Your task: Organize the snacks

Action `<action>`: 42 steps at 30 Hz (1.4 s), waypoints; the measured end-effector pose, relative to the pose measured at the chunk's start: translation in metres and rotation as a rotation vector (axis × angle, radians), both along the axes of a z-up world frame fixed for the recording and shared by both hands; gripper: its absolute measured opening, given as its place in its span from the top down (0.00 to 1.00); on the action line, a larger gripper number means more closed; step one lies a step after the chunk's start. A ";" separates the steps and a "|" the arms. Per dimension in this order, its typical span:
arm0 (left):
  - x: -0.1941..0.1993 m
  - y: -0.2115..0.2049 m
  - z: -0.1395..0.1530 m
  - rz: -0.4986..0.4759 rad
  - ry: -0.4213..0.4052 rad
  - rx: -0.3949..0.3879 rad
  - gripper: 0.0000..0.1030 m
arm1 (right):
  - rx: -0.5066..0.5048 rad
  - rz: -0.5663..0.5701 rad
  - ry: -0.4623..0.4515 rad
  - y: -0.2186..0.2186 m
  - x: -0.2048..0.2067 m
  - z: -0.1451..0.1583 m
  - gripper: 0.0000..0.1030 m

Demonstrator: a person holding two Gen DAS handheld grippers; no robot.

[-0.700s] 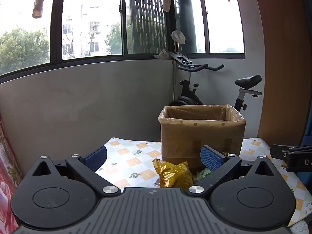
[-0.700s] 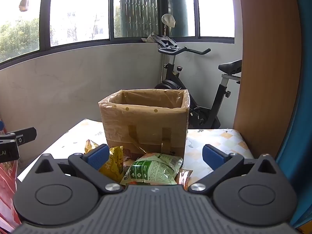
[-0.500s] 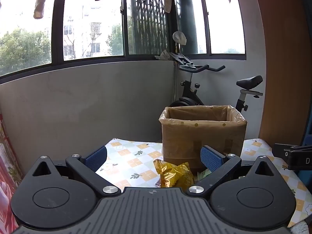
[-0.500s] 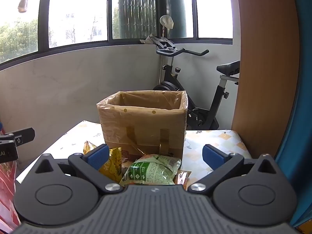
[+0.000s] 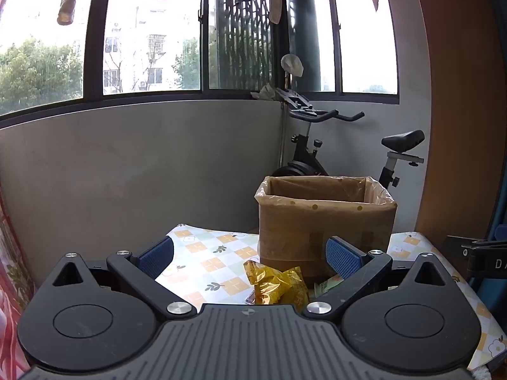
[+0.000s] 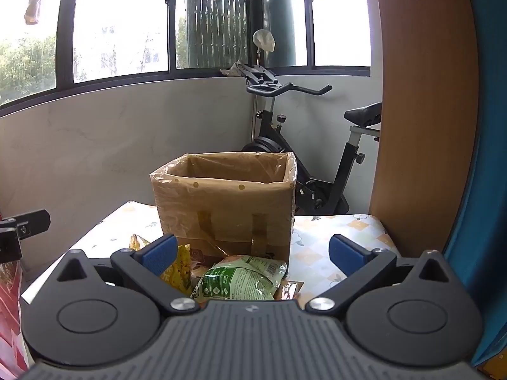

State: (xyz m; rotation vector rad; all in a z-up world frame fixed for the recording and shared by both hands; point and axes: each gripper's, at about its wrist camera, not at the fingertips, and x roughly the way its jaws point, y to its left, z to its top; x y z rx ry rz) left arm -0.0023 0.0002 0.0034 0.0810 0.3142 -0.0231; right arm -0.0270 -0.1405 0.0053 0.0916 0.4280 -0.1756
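An open cardboard box (image 5: 326, 221) (image 6: 225, 212) lined with clear plastic stands on a table with a checked cloth (image 5: 209, 262). Snack packets lie in front of it: a yellow packet (image 5: 279, 286) (image 6: 179, 266), a green packet (image 6: 240, 280) and a small brown one (image 6: 290, 289). My left gripper (image 5: 250, 255) hovers open above the yellow packet, holding nothing. My right gripper (image 6: 252, 251) is open over the green packet, also holding nothing. Part of each gripper shows at the edge of the other's view.
An exercise bike (image 5: 317, 155) (image 6: 317, 171) stands behind the table in the corner. A grey wall (image 5: 126, 164) with windows runs along the left and back. A brown wooden panel (image 6: 424, 110) rises at the right. Red patterned fabric (image 5: 9, 269) hangs at the far left.
Both views have shifted slightly; the box sits a touch further left in the right wrist view. The packets and box have not moved, and both grippers stay wide open.
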 end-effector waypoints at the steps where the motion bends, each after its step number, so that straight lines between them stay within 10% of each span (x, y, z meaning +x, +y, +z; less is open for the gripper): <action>1: 0.000 0.000 0.000 0.001 -0.001 0.000 0.00 | 0.000 0.001 0.000 0.000 0.000 0.000 0.00; 42: 0.003 0.001 -0.004 -0.004 0.020 -0.027 0.00 | -0.002 -0.001 -0.003 0.000 -0.003 -0.001 0.00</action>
